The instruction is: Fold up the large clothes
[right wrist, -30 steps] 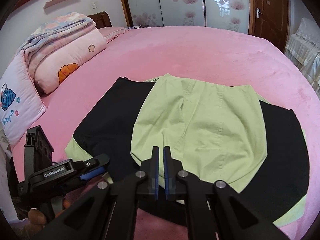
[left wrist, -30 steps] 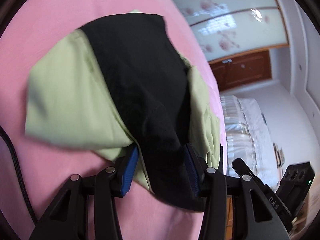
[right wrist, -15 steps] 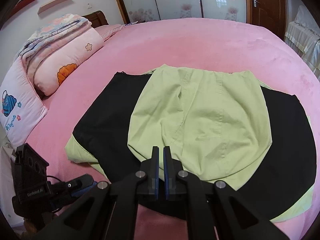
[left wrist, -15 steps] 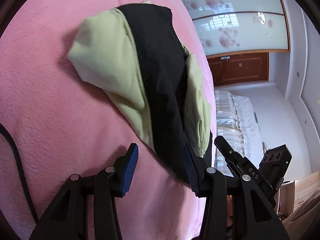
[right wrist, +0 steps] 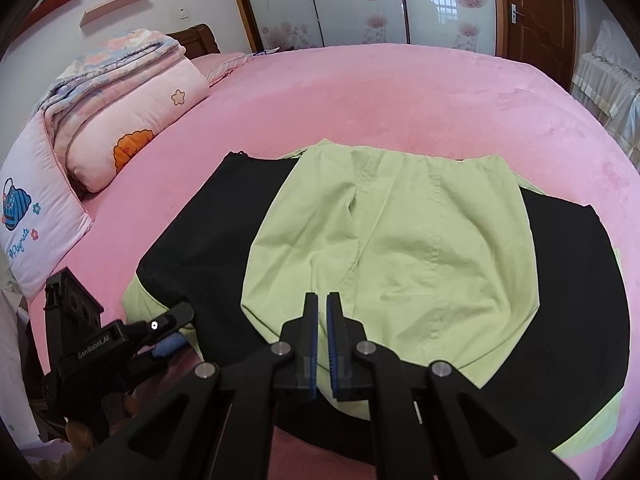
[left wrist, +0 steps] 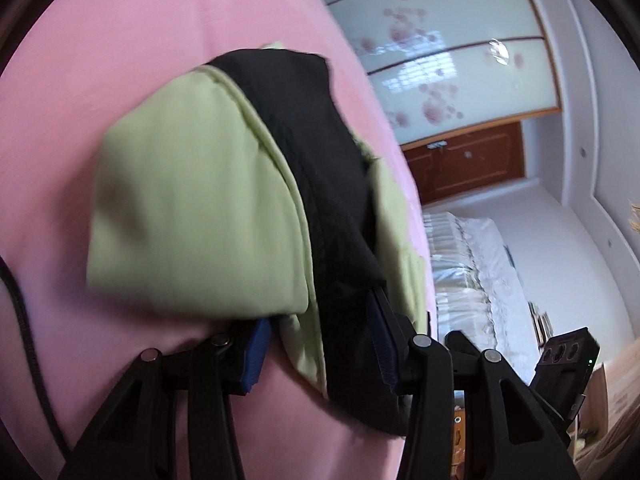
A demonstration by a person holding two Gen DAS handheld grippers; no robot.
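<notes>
Pink plush bed (right wrist: 400, 92), round-edged, carrying one large garment (right wrist: 400, 248) in pale green and black, partly folded: green panel laid over the middle, black panels showing at 9 and 3 o'clock of it.

Item 1, far left in the right wrist view: pillow (right wrist: 28, 224), pink-white, embroidered bag motif and script reading roughly "Playmate" (first letters unclear). Folded quilt (right wrist: 132, 100) beside it, flower and orange shell prints.

Item 2: left tongs (left wrist: 316, 344), blue pads spread wide, the garment's green-and-black corner lying between them; not yet pinched. Body of the tool reads "GenRobot.AI" (seen from the right wrist).

Item 3: right tongs (right wrist: 322, 340), pads drawn nearly together, a thin gap between; whether the near hem is caught in it cannot be told.

Handling note: the step appears to be taking the 9 o'clock side for a fold toward 3 o'clock. Close the left tongs on both layers together, lift only slightly, and carry across with the near edge kept aligned (plush may drag the cloth).
</notes>
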